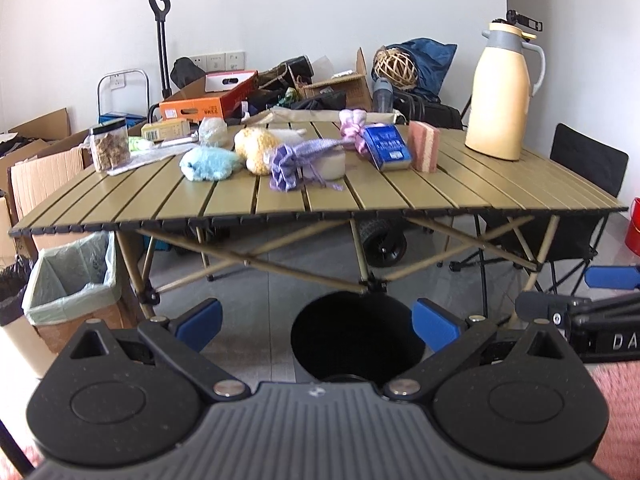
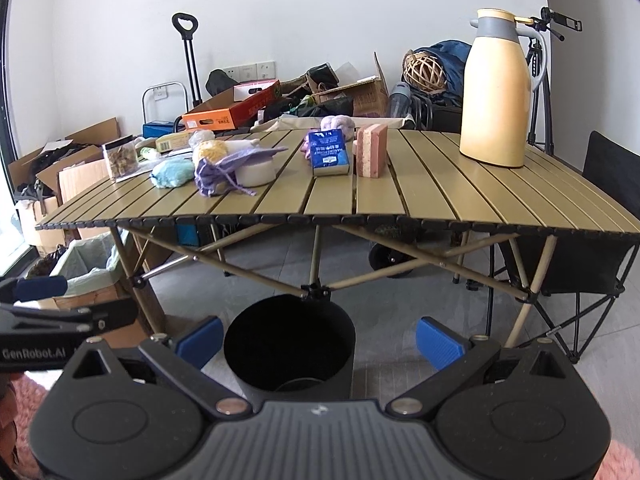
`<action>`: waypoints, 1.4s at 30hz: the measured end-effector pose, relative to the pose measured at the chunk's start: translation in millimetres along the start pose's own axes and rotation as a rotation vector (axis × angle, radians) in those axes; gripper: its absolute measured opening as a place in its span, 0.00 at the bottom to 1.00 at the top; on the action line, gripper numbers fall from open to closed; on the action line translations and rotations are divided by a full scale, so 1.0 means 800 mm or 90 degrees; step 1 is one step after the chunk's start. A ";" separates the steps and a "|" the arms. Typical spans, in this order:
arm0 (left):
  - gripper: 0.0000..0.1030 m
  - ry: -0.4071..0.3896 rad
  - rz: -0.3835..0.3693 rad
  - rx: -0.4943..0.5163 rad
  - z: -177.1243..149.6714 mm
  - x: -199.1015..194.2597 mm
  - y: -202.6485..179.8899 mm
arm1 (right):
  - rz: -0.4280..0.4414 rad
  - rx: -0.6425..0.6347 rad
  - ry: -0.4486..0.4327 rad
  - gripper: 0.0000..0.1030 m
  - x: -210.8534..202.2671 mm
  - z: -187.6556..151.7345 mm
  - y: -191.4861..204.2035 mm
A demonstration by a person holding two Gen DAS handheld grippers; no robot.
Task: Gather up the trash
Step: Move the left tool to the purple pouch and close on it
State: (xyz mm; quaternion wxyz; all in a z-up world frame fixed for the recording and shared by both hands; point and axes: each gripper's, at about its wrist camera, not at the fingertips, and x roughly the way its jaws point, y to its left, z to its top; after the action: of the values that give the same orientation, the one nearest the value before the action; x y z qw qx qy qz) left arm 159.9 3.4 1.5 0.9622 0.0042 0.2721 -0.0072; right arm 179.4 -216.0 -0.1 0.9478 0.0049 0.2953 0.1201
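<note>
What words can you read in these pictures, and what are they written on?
"GenRobot.AI": on the side of the left gripper, seen from the right wrist view.
"DA": cut off at the frame edge, on the right gripper, seen from the left wrist view.
Blue packet: white print, too blurred to read surely.
Orange box: print too small to read.

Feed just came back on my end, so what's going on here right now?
A person holds both claws low in front of the folding table, and neither grips anything. The left claw and the right claw are both open, hovering over a black bin on the floor. The table's clutter sits untouched: a blue plush, a purple drawstring pouch, a blue packet, a pink sponge block and a tall yellow thermos. No pickup is underway.
</note>
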 end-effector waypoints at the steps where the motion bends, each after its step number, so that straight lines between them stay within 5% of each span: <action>1: 1.00 -0.003 0.001 0.000 0.005 0.006 0.000 | 0.000 0.000 -0.002 1.00 0.006 0.003 -0.001; 23: 1.00 -0.083 0.016 -0.012 0.114 0.125 0.010 | -0.022 0.019 -0.096 1.00 0.115 0.106 -0.028; 36: 1.00 -0.102 0.044 0.018 0.145 0.207 0.011 | -0.045 0.009 -0.160 1.00 0.163 0.170 -0.037; 38: 0.96 -0.102 0.049 0.020 0.145 0.219 0.014 | -0.042 0.020 -0.159 1.00 0.168 0.176 -0.039; 42: 0.68 -0.064 0.027 0.013 0.141 0.245 0.022 | -0.039 0.033 -0.154 1.00 0.180 0.176 -0.038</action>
State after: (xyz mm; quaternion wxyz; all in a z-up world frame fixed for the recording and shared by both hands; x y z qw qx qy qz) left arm 386.6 17.3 -5.0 0.9746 0.0193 0.2230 0.0099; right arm 379.7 -203.3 33.7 0.9793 0.0351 0.1818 0.0816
